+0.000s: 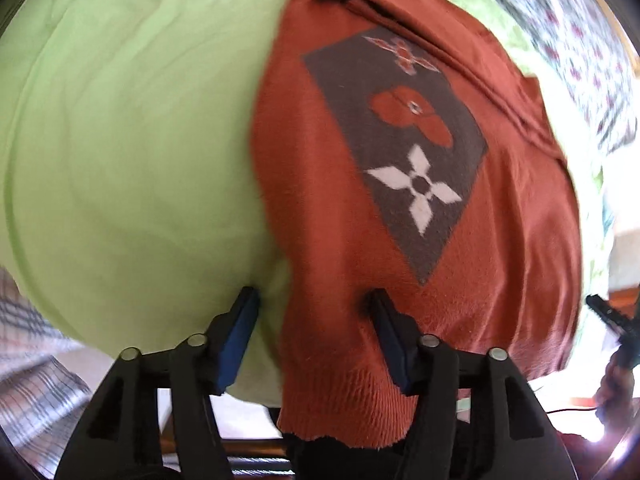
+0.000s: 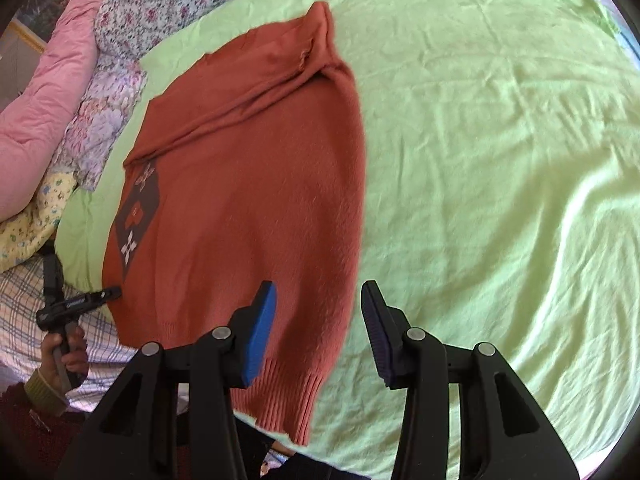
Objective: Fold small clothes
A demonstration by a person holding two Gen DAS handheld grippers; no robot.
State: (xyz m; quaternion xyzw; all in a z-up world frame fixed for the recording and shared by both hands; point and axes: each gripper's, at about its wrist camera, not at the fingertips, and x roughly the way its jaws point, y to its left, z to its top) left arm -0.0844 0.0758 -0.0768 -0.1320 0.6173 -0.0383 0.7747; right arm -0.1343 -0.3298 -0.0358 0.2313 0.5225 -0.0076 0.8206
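A rust-orange knit sweater [image 2: 248,200] with a grey patch of flower motifs [image 1: 400,152] lies flat on the light green sheet [image 2: 500,160], its ribbed hem toward me. My left gripper [image 1: 312,300] is open, its jaws straddling the sweater's left hem edge. It shows in the right wrist view [image 2: 94,298] at the sweater's lower left corner. My right gripper [image 2: 318,296] is open above the hem's right side, holding nothing. Its tip shows in the left wrist view [image 1: 608,316].
A pink quilt [image 2: 44,108] and floral pillows [image 2: 144,16] lie at the left and back. A plaid blanket [image 2: 24,320] covers the near left. The green sheet spreads wide to the right of the sweater.
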